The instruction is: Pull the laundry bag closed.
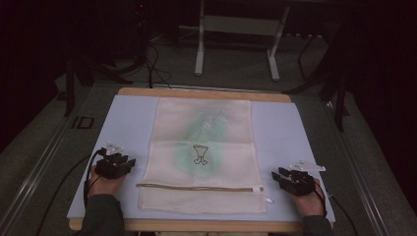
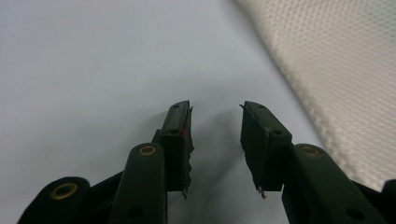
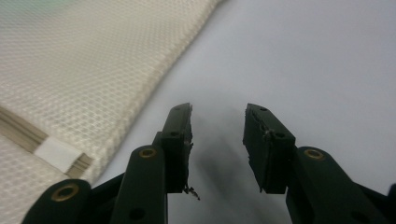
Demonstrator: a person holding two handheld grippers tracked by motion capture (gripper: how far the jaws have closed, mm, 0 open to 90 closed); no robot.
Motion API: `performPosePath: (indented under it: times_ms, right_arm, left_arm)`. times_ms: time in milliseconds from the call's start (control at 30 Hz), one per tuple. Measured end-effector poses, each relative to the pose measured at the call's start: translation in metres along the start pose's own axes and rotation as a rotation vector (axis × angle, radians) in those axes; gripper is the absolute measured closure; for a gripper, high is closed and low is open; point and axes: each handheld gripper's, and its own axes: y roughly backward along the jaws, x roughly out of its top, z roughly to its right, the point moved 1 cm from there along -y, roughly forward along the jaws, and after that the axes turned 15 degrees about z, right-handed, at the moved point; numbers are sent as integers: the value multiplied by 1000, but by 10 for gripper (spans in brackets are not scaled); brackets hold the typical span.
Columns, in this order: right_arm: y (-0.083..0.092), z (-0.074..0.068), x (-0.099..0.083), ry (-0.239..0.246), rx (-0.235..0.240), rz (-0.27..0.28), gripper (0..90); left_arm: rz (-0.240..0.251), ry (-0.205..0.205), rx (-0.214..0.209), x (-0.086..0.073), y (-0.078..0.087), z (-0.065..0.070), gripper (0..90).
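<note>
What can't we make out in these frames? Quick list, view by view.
- High view: the green item inside the cream mesh zip bag is blurred by the mesh; its kind is unclear. The black outline drawing is too small to read.
- High view: the zip's white pull end is tiny; open or closed is uncertain.
- Left gripper view: the bag is cut off by the frame edge.
- Right gripper view: the zip runs off the left edge.

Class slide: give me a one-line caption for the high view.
Two open grippers, left gripper and right gripper, rest either side of a zipped mesh bag.
</note>
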Motion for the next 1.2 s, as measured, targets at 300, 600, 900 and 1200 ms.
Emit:
performPosePath:
  times_ms: [300, 600, 900, 1200]
  right_arm:
    - [-3, -3, -2, -5, 24, -28, 638]
    - [-4, -9, 3, 0, 56, -25, 642]
    - [-4, -18, 7, 25, 82, -40, 649]
    - [-6, -26, 11, 40, 108, -45, 651]
  left_arm:
    - [2, -12, -43, 3, 3, 3, 635]
    - [22, -8, -78, 6, 7, 5, 628]
    - [29, -1, -109, 8, 9, 4, 616]
    - [34, -16, -111, 10, 10, 6, 609]
